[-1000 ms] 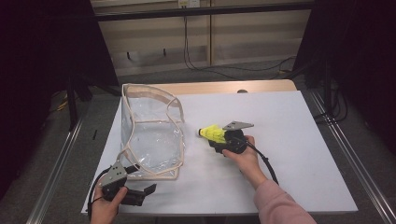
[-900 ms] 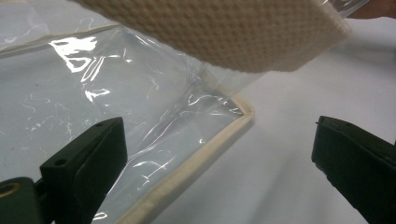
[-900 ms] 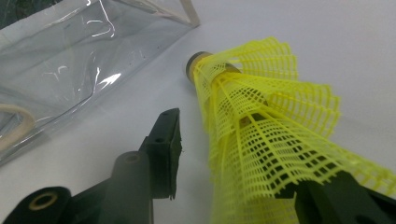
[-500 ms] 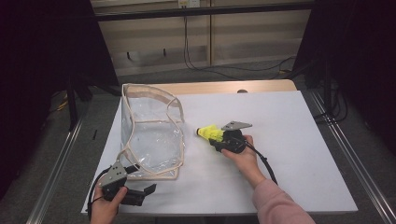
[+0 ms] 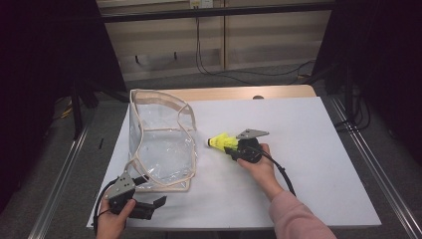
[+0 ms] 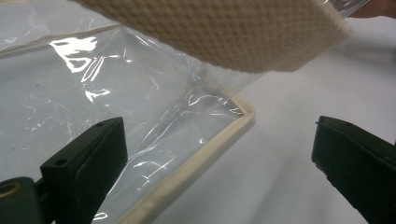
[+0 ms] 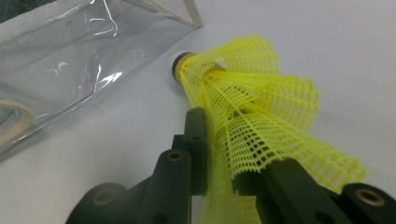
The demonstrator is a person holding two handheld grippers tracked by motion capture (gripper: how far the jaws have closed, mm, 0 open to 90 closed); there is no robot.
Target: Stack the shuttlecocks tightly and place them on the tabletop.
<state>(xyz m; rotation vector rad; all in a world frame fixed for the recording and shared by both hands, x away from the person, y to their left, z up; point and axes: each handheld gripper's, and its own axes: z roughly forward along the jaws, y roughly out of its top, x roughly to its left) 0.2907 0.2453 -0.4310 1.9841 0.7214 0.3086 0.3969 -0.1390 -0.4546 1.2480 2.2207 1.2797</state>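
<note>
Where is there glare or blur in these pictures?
Left gripper view: white glare on the clear bag; its woven strap is near the lens and soft. Right gripper view: glare on the bag, the yellow shuttlecock sharp. High view: dark surroundings, evenly lit table.

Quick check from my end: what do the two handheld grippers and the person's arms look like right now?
Both grippers are black with two blocky jaws, each topped by a grey three-cornered plate and trailing a black cable: left gripper, right gripper. The right arm wears a pink sleeve; the left hand shows no sleeve.

Left claw [image 6: 219,163], jaws wide apart, straddles the cream-trimmed corner of the clear plastic bag [image 6: 140,116] on the white surface [image 6: 289,116].
</note>
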